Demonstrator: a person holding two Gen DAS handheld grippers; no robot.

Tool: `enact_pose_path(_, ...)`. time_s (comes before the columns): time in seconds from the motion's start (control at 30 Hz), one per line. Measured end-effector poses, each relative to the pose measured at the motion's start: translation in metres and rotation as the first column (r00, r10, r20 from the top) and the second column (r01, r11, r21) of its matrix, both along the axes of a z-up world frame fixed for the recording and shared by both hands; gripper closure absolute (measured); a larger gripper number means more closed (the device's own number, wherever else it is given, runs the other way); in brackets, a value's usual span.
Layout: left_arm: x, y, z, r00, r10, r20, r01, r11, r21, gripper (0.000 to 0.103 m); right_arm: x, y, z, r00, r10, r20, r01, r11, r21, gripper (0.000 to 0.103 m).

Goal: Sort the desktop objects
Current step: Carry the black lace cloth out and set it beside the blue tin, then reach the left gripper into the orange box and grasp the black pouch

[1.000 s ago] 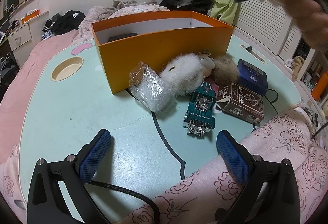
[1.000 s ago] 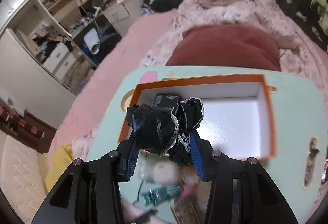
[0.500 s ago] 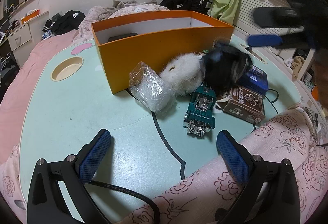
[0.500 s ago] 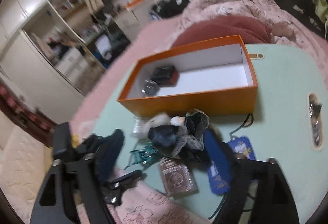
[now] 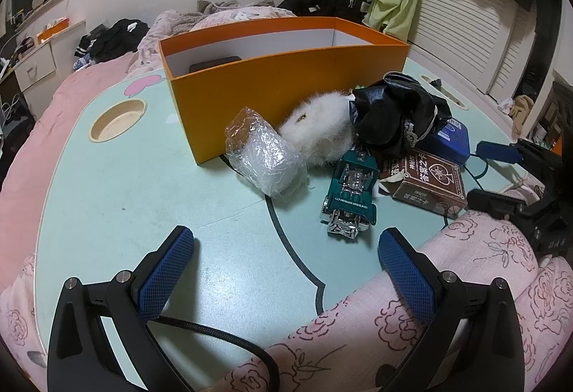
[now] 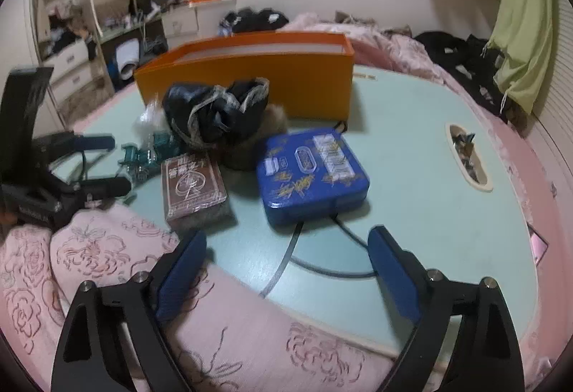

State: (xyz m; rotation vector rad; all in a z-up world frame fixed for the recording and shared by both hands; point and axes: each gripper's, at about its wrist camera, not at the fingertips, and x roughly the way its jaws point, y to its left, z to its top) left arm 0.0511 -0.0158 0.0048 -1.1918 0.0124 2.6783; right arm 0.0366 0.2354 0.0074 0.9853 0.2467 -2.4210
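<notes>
An orange box [image 5: 286,80] stands on the mint table [image 5: 125,184]; it also shows in the right wrist view [image 6: 286,76]. In front of it lie a black crumpled bag [image 5: 397,116], also seen from the right [image 6: 215,112], a white fluffy toy [image 5: 318,127], a clear plastic wrap bundle [image 5: 261,155], a green toy car [image 5: 352,191], a brown card box [image 5: 426,184] [image 6: 191,184] and a blue tin [image 6: 311,173]. My left gripper [image 5: 286,263] is open and empty at the near edge. My right gripper [image 6: 286,270] is open and empty, just short of the tin.
A round cup hole [image 5: 118,119] sits at the table's left, a slot [image 6: 465,159] at its right. A black cable [image 6: 322,259] runs under the tin. Pink floral fabric [image 5: 394,338] covers the near edge. A bed with clothes lies behind.
My right gripper let go of the black bag, which now lies on the pile in front of the box. The gripper opened and dropped back low to the table's near edge.
</notes>
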Motion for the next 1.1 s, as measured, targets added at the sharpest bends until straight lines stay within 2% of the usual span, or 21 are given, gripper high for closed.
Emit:
enact_pose_path(0.13, 0.001, -0.003, 0.0, 1.0, 0.005, -0.005, -0.005, 1.0, 0.014, 0.0, -0.001, 0.004, -0.001, 1.0, 0.005, -0.01, -0.005, 1.0, -0.016, 0.006)
enact_pose_path(0.23, 0.002, -0.014, 0.004, 0.999, 0.039, 0.011, -0.04, 0.997, 0.063, 0.0, -0.002, 0.005, -0.002, 1.0, 0.005, -0.011, -0.006, 1.0, -0.018, 0.006)
enact_pose_path(0.27, 0.0, -0.019, 0.007, 0.998, 0.061, 0.014, -0.062, 0.995, 0.079, 0.0, -0.002, 0.004, -0.001, 1.0, 0.006, -0.011, -0.006, 1.0, -0.019, 0.006)
enact_pose_path(0.37, -0.008, -0.044, 0.021, 0.976, 0.216, 0.005, -0.215, 0.971, 0.106, 0.0, -0.005, 0.007, -0.003, 1.0, 0.004, -0.012, -0.005, 1.0, -0.019, 0.005)
enact_pose_path(0.47, -0.019, -0.059, 0.032, 0.969, 0.248, -0.01, -0.244, 0.959, 0.148, 0.0, -0.003, 0.006, -0.002, 1.0, 0.004, -0.013, -0.004, 1.0, -0.02, 0.004)
enact_pose_path(0.57, -0.034, -0.058, 0.039, 0.971, 0.236, -0.033, -0.231, 0.967, 0.105, 0.0, -0.003, 0.005, -0.002, 1.0, 0.004, -0.013, -0.004, 1.0, -0.02, 0.004)
enact_pose_path(0.67, -0.058, -0.056, 0.036, 0.966, 0.259, -0.019, -0.259, 0.966, 0.005, 0.0, -0.003, 0.005, -0.002, 1.0, 0.004, -0.013, -0.004, 1.0, -0.019, 0.004)
enact_pose_path(0.73, -0.074, -0.062, 0.032, 0.958, 0.285, 0.016, -0.285, 0.958, -0.019, 0.0, -0.003, 0.005, -0.002, 1.0, 0.004, -0.013, -0.004, 1.0, -0.02, 0.004)
enact_pose_path(0.87, -0.085, -0.078, 0.031, 0.933, 0.358, 0.025, -0.357, 0.933, -0.042, 0.001, -0.003, 0.006, -0.002, 1.0, 0.004, -0.013, -0.004, 1.0, -0.019, 0.004)
enact_pose_path(0.93, -0.079, -0.083, 0.043, 0.945, 0.326, 0.027, -0.326, 0.945, 0.031, 0.001, -0.004, 0.006, -0.002, 1.0, 0.005, -0.013, -0.005, 1.0, -0.02, 0.004)
enact_pose_path(1.0, -0.07, -0.082, 0.067, 0.958, 0.285, -0.012, -0.282, 0.952, 0.118, 0.001, -0.004, 0.006, -0.002, 1.0, 0.005, -0.013, -0.005, 1.0, -0.021, 0.004)
enact_pose_path(1.07, -0.073, -0.073, 0.089, 0.973, 0.224, -0.053, -0.214, 0.966, 0.148, 0.001, -0.003, 0.006, -0.002, 1.0, 0.005, -0.013, -0.005, 1.0, -0.02, 0.004)
enact_pose_path(1.1, -0.082, -0.065, 0.098, 0.981, 0.183, -0.057, -0.173, 0.975, 0.142, 0.007, -0.004, 0.006, -0.002, 1.0, 0.005, -0.013, -0.005, 1.0, -0.021, 0.004)
